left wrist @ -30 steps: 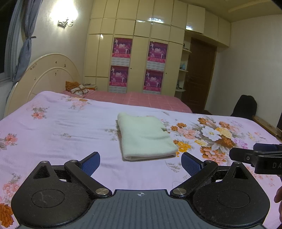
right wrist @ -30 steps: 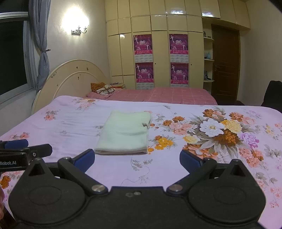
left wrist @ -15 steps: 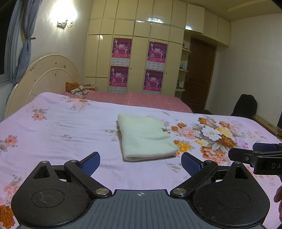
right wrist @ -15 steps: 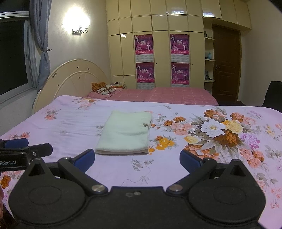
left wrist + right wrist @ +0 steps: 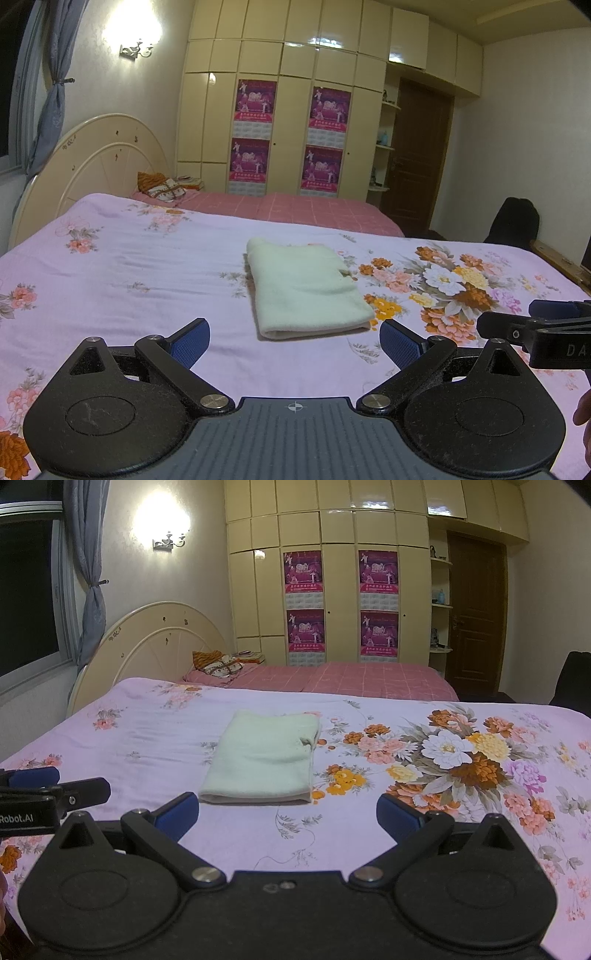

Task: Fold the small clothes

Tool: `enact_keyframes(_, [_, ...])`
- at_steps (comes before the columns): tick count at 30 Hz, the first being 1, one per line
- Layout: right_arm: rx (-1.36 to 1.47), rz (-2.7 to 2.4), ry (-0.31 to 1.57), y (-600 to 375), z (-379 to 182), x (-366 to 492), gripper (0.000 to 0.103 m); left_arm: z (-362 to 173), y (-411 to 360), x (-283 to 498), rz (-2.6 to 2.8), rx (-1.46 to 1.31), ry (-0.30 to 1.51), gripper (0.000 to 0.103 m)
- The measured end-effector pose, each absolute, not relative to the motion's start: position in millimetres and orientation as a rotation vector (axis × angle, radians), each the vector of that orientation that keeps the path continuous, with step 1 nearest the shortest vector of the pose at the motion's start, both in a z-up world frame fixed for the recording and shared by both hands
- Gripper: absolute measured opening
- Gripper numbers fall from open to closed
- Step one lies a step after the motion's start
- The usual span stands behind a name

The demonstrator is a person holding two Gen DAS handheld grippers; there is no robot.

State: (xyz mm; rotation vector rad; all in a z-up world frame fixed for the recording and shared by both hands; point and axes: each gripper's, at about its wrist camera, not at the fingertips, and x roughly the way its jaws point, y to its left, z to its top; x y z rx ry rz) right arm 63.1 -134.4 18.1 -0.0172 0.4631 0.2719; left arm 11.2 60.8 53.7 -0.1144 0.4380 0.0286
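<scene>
A pale green cloth [image 5: 306,288] lies folded into a neat rectangle on the lilac flowered bedspread [image 5: 129,266]; it also shows in the right wrist view [image 5: 264,757]. My left gripper [image 5: 295,343] is open and empty, held above the bed just short of the cloth's near edge. My right gripper [image 5: 286,814] is open and empty, also short of the cloth's near edge. Each gripper shows at the edge of the other's view: the right one [image 5: 535,328] and the left one [image 5: 48,794].
A cream headboard [image 5: 92,166] stands at the far left. A pink checked bed [image 5: 295,210] with a patterned pillow [image 5: 162,188] lies beyond. Cream wardrobes [image 5: 288,110] with posters, a brown door [image 5: 417,166] and a dark chair [image 5: 513,221] line the back.
Nothing has visibly changed; both grippers hold nearly still, with only a slight drift of the views.
</scene>
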Motion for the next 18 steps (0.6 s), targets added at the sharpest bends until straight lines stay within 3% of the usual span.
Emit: enact_keyframes(18, [-0.021, 0.274, 0.476, -138.8, 15.4, 69.7, 0.102, 50.8, 73.0, 11.3, 0.046, -0.092, 0.412, 0.097])
